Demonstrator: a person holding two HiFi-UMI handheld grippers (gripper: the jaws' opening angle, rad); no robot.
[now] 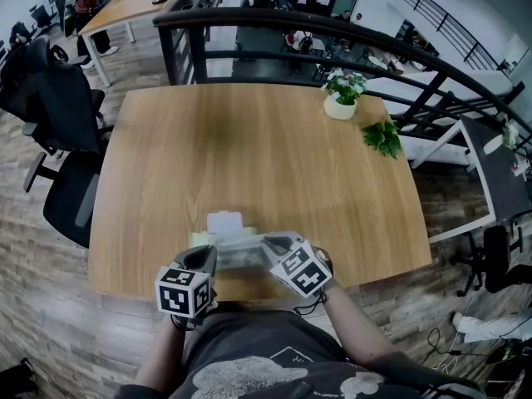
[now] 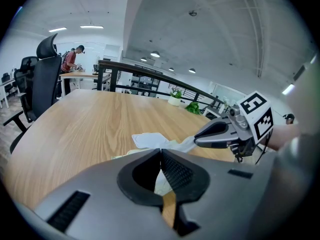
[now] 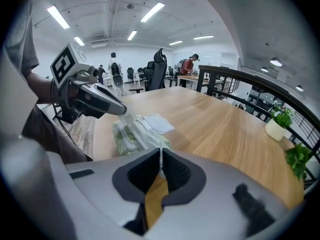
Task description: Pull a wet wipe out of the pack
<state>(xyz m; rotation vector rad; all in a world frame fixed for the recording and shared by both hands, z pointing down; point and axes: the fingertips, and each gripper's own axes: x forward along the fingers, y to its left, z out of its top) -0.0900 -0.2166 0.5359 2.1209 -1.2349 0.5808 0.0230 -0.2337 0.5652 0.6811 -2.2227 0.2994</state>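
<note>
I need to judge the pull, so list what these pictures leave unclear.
Whether the wet wipe has cleared the pack: in the head view the left gripper and right gripper cover that spot; in both gripper views the gripper bodies cover the pack's near part.
How much wipe the shut jaws hold: hidden between them in both gripper views.
Pack's print: too small in every view.

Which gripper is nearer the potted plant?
Right. Right gripper is at the end of the wipe pack facing the potted plant; left gripper at its opposite end, farther off.
</note>
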